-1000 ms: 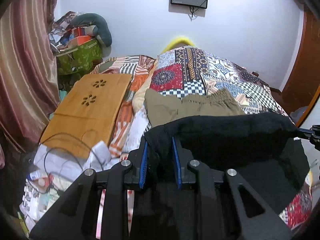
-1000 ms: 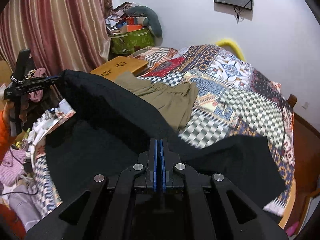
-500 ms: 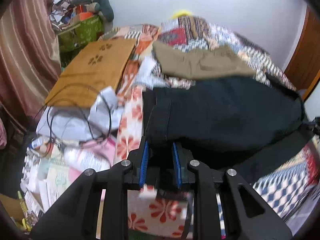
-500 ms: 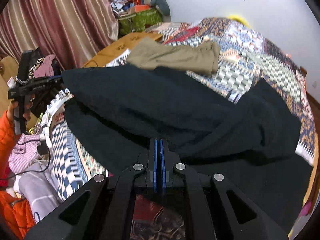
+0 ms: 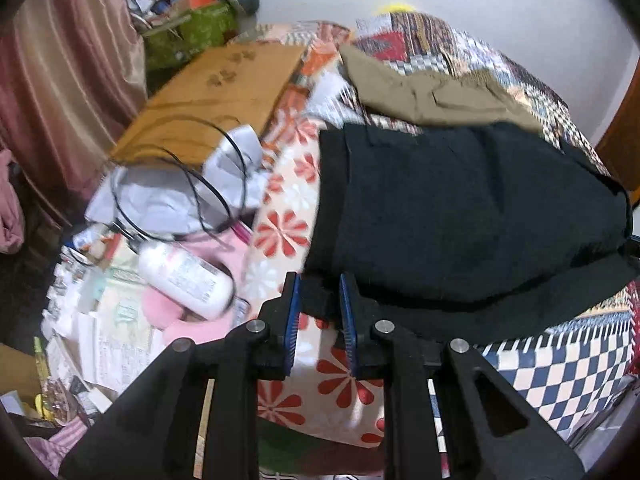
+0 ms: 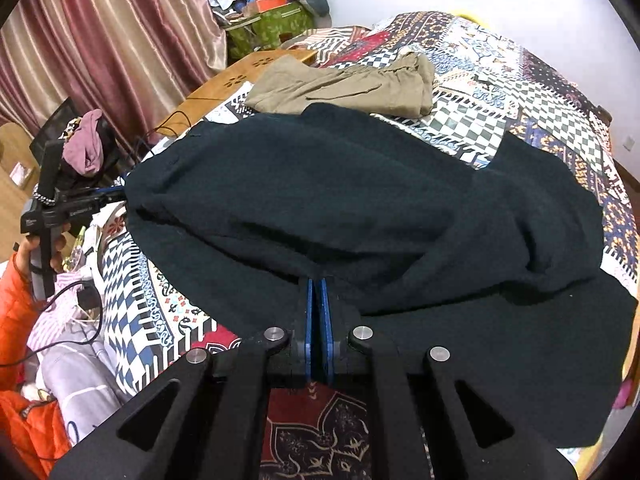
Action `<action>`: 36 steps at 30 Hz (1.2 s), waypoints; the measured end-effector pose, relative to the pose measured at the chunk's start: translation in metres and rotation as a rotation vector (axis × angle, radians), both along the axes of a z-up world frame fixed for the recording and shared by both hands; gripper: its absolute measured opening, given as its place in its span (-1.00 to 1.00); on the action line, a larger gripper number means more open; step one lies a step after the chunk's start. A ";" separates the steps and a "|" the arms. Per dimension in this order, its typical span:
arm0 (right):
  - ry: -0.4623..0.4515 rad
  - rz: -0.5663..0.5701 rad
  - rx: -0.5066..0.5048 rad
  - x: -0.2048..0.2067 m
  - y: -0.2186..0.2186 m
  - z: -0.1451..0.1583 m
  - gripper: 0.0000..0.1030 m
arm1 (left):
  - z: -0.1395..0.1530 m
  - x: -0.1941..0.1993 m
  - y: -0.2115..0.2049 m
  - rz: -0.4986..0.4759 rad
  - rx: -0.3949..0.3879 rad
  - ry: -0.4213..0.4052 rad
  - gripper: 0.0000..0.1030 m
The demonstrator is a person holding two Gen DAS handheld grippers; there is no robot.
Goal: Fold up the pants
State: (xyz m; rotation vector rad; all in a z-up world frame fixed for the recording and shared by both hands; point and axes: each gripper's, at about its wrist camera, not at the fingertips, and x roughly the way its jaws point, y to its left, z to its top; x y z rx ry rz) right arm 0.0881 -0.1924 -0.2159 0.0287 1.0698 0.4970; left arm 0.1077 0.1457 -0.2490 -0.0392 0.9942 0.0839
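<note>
Black pants (image 5: 460, 216) (image 6: 320, 200) lie spread across the patchwork bed, stretched between my two grippers. In the left wrist view my left gripper (image 5: 319, 280) pinches a thick corner of them between its blue pads, its jaws closing a little. My right gripper (image 6: 315, 282) grips their near edge, pads almost together and just starting to part. The right wrist view also shows the left gripper (image 6: 116, 193) at the far left, held by a hand (image 6: 36, 248). Folded olive pants (image 5: 432, 96) (image 6: 344, 88) rest beyond the black pair.
A wooden lap tray (image 5: 216, 92), black cables (image 5: 200, 184), papers and a white bottle (image 5: 184, 280) clutter the bed's left side. A curtain (image 6: 120, 40) and a green box (image 6: 272, 28) stand behind. The quilt (image 6: 520, 92) is bare at far right.
Both grippers have come down and forward with the black pants. The cloth, held up in the air before, now lies draped over the bed.
</note>
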 end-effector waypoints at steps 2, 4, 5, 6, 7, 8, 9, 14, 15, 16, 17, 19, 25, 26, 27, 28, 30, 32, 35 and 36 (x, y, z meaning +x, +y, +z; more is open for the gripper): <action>-0.016 -0.026 0.005 0.001 -0.008 0.007 -0.74 | 0.015 0.000 -0.001 0.004 -0.012 -0.037 -0.61; -0.042 -0.052 0.013 0.002 -0.016 0.016 -0.48 | 0.028 0.004 -0.005 0.004 -0.027 -0.065 -0.53; -0.065 -0.070 0.013 0.002 -0.022 0.023 -0.43 | 0.033 0.006 -0.007 0.003 -0.029 -0.074 -0.43; -0.080 -0.082 0.010 0.003 -0.026 0.028 -0.40 | 0.039 0.010 -0.011 0.000 -0.027 -0.089 -0.36; -0.098 -0.098 0.002 0.005 -0.032 0.034 -0.39 | 0.046 0.014 -0.016 -0.009 -0.021 -0.107 -0.35; -0.111 -0.111 -0.005 0.007 -0.037 0.038 -0.39 | 0.049 0.017 -0.019 -0.016 -0.018 -0.116 -0.34; -0.125 -0.129 -0.013 0.009 -0.044 0.042 -0.37 | 0.054 0.023 -0.024 -0.029 -0.017 -0.126 -0.33; -0.169 -0.211 -0.041 0.029 -0.074 0.056 -0.20 | 0.069 0.054 -0.046 -0.069 -0.041 -0.156 -0.18; -0.170 -0.223 -0.048 0.035 -0.080 0.056 -0.20 | 0.071 0.062 -0.052 -0.080 -0.044 -0.161 -0.18; -0.166 -0.232 -0.057 0.040 -0.084 0.055 -0.20 | 0.072 0.069 -0.057 -0.089 -0.046 -0.162 -0.18; -0.159 -0.244 -0.066 0.046 -0.089 0.053 -0.20 | 0.074 0.075 -0.062 -0.098 -0.049 -0.162 -0.17; -0.144 -0.260 -0.075 0.061 -0.097 0.047 -0.19 | 0.073 0.090 -0.071 -0.118 -0.058 -0.157 -0.15; -0.095 -0.275 -0.106 0.107 -0.115 0.021 -0.19 | 0.069 0.130 -0.098 -0.165 -0.065 -0.149 -0.04; -0.087 -0.273 -0.105 0.114 -0.117 0.016 -0.19 | 0.068 0.135 -0.102 -0.169 -0.066 -0.149 0.02; -0.070 -0.271 -0.108 0.125 -0.118 0.009 -0.19 | 0.066 0.142 -0.107 -0.175 -0.068 -0.148 0.05; -0.060 -0.270 -0.113 0.134 -0.118 0.003 -0.19 | 0.064 0.149 -0.111 -0.180 -0.069 -0.144 0.06; -0.050 -0.267 -0.120 0.143 -0.118 -0.002 -0.19 | 0.060 0.158 -0.119 -0.190 -0.068 -0.136 0.09; -0.021 -0.255 -0.127 0.167 -0.118 -0.018 -0.19 | 0.054 0.168 -0.127 -0.200 -0.053 -0.127 0.11; -0.002 -0.245 -0.140 0.183 -0.117 -0.029 -0.19 | 0.041 0.182 -0.136 -0.219 -0.042 -0.101 0.16; 0.015 -0.233 -0.154 0.197 -0.117 -0.041 -0.19 | 0.037 0.185 -0.138 -0.222 -0.041 -0.092 0.16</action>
